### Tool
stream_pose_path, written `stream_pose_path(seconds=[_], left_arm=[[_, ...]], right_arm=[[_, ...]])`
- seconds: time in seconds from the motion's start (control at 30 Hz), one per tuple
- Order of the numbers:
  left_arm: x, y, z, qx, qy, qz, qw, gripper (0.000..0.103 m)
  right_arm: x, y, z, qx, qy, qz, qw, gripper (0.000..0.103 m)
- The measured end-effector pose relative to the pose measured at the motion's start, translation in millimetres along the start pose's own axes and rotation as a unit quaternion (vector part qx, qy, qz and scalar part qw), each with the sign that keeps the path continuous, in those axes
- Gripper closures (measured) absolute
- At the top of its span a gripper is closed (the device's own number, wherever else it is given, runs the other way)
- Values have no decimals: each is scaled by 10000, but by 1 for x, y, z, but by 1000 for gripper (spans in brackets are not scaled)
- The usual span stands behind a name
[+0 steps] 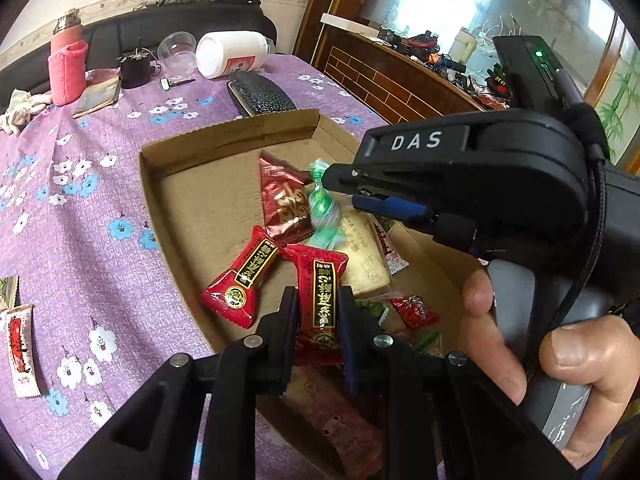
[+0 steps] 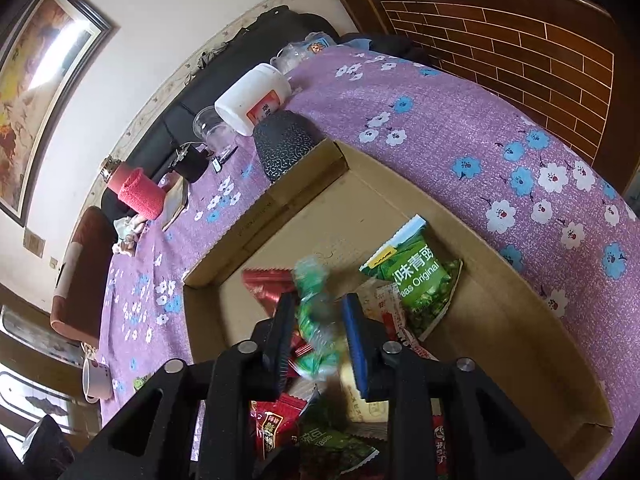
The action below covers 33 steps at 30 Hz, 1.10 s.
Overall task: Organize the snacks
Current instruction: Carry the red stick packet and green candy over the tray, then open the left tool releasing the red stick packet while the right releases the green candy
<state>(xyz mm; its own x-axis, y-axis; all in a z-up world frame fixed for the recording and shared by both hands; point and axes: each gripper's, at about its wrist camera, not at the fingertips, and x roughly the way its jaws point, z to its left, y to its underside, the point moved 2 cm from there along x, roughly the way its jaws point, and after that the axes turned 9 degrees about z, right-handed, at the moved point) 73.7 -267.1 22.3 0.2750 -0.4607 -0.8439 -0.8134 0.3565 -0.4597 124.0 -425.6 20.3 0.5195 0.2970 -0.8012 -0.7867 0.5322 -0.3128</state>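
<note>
Since the cardboard box (image 1: 240,136) is crowded, I note the left gripper (image 1: 318,300) clamped on a red packet (image 1: 320,280) lying lengthwise away from me over the box, and the right gripper (image 2: 318,300) with jaws narrowly parted round a blurred green twist candy (image 2: 316,320), lengthwise along the fingers above the pile, which may tumble askew.

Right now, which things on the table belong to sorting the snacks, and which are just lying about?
Part of the job:
cardboard box
red snack packets
green candy
pea bag
loose packet on the cloth

Lying about:
white jar
plastic cup
pink flask
dark patterned case
mug
</note>
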Motion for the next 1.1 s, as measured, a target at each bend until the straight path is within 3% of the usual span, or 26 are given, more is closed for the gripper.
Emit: stream_pose_path(seconds=[0.07,0.37,0.67,0.87,1.1], left_arm=[[0,0,0,-17,18,11,10000,82],[-18,-1,3,-136,93,-154,9997,68],[-41,2,16,-176,-57,-257,9995,67],[-58,9,39,-311,-211,-306,9988,67],[-97,22,91,-644,-551,-496,9952,67]], right_arm=[[-2,0,0,17,-1,-34,10000,68],[-18,2,7,-100,-102,-369,9992,68],[-20,5,20,-304,-237,-442,9983,68],[-20,15,44,-756,-282,-537,9953,68],[-30,41,86,-1658,-233,-945,9813,67]])
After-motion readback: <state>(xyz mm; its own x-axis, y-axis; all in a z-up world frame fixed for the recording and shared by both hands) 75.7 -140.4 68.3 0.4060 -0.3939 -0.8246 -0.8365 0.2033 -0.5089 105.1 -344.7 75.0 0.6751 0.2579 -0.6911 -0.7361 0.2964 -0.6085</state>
